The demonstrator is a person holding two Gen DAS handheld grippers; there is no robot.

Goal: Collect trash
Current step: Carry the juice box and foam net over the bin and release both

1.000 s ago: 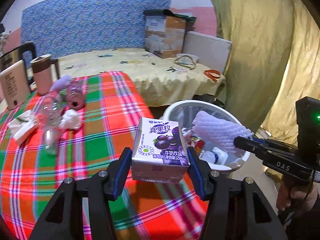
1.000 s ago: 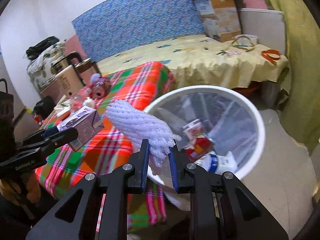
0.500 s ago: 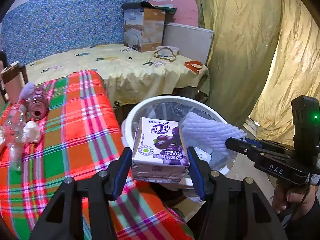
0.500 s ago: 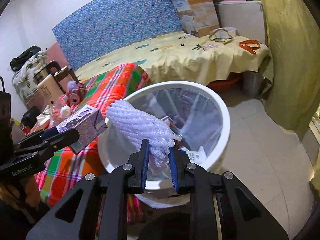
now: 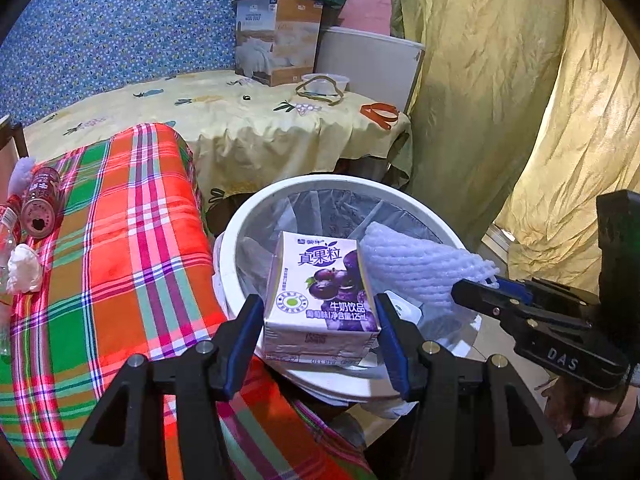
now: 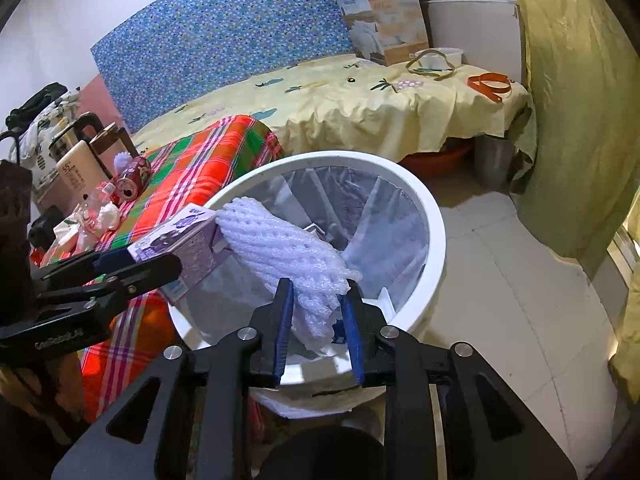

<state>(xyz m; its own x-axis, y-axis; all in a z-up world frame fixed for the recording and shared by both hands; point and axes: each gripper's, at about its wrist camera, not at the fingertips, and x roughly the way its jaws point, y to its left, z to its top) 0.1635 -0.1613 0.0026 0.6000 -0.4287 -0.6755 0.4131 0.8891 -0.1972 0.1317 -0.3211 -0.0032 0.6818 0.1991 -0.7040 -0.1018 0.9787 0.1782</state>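
My left gripper [image 5: 320,332] is shut on a purple-and-white milk drink carton [image 5: 322,300] and holds it over the near rim of the white trash bin [image 5: 256,208]. The carton also shows in the right wrist view [image 6: 180,248]. My right gripper [image 6: 318,312] has its jaws spread wider around the white foam fruit net [image 6: 284,248], which still sits between the blue pads above the bin [image 6: 436,240]. The net also shows in the left wrist view [image 5: 416,264], right of the carton. The bin is lined with clear plastic.
A plaid-covered table [image 5: 120,260] stands left of the bin, with a red can [image 5: 40,200], crumpled tissue [image 5: 24,268] and a clear bottle at its left. A yellow-covered bed [image 5: 248,128] with a cardboard box [image 5: 276,40] lies behind. Yellow curtains [image 5: 500,100] hang right.
Both grippers moved from the table side to over the bin. The right gripper's jaws have spread apart around the foam net. The left keeps its hold on the carton.
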